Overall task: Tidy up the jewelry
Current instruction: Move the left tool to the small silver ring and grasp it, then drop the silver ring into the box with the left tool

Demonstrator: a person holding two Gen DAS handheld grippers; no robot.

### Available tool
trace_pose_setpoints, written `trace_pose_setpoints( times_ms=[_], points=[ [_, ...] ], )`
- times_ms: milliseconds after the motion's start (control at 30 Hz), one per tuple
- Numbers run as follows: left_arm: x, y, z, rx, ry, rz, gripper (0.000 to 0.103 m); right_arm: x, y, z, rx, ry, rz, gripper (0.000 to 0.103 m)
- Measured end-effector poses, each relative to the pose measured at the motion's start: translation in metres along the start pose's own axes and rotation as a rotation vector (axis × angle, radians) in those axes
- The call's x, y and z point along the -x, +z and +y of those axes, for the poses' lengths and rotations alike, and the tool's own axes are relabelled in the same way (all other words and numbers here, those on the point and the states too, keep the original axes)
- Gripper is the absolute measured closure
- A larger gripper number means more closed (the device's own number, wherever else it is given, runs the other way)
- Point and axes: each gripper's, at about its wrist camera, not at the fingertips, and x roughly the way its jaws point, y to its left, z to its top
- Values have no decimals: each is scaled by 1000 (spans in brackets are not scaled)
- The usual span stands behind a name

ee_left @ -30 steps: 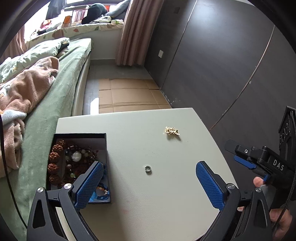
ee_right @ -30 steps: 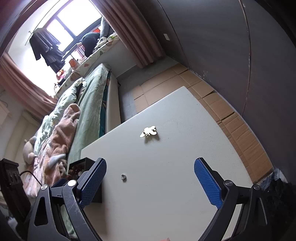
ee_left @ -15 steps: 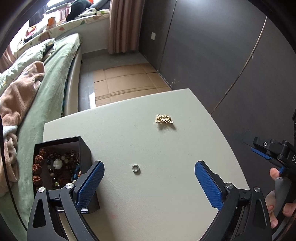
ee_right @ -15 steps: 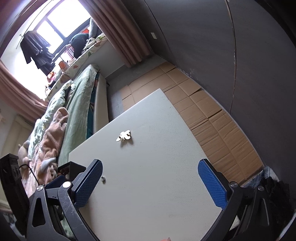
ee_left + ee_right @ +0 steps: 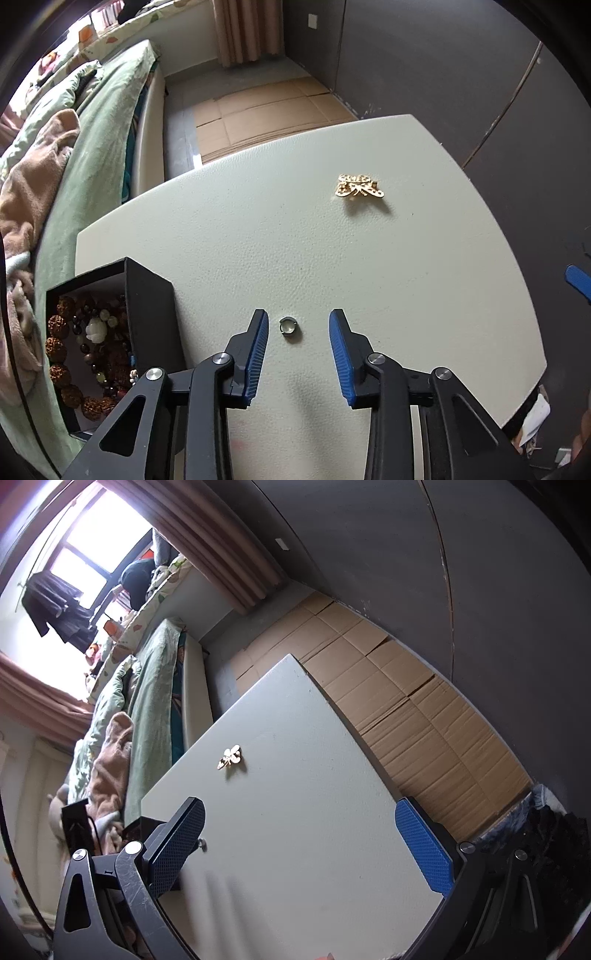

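Observation:
A small silver ring [image 5: 288, 326] lies on the white table [image 5: 332, 258], between the blue pads of my left gripper [image 5: 298, 321], which is partly closed around it without touching it. A gold butterfly brooch [image 5: 359, 186] lies farther back right; it also shows in the right wrist view [image 5: 229, 757]. A black jewelry box [image 5: 110, 332] full of bead bracelets stands at the table's left edge. My right gripper [image 5: 299, 808] is wide open and empty above the table. The ring peeks out beside its left finger [image 5: 201, 843].
A bed with green bedding [image 5: 92, 129] runs along the table's left side. Flattened cardboard [image 5: 388, 701] covers the floor beyond the table. A dark wall [image 5: 443, 55] stands to the right. The right gripper's blue pad [image 5: 578, 282] shows at the right edge.
My left gripper has moved forward and down to the ring and narrowed its jaws around it. The right gripper has shifted slightly and stays wide open.

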Motion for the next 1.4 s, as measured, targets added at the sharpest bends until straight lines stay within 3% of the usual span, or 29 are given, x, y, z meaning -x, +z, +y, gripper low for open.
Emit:
trace_pose_setpoints(
  times_ms=[167, 300, 500, 600, 767, 1167, 1400],
  points=[
    [-11, 1, -1, -12, 23, 34, 78, 1, 0, -2, -12, 8, 1, 0],
    [-19, 1, 0, -14, 38, 56, 78, 0, -1, -3, -15, 13, 9, 0],
    [-24, 1, 4, 8, 16, 56, 80, 0, 0, -3, -18, 21, 11, 0],
    [-23, 0, 5, 15, 14, 52, 90, -2, -1, -1, -8, 19, 17, 0],
    [-20, -2, 3, 1, -3, 48, 91, -7, -3, 3, 7, 19, 32, 0],
    [40, -2, 32, 63, -109, -138, 91, -30, -3, 26, 78, 7, 51, 0],
    [81, -23, 77, 174, -178, -279, 91, -43, -6, 46, 113, 0, 39, 2]
  ],
)
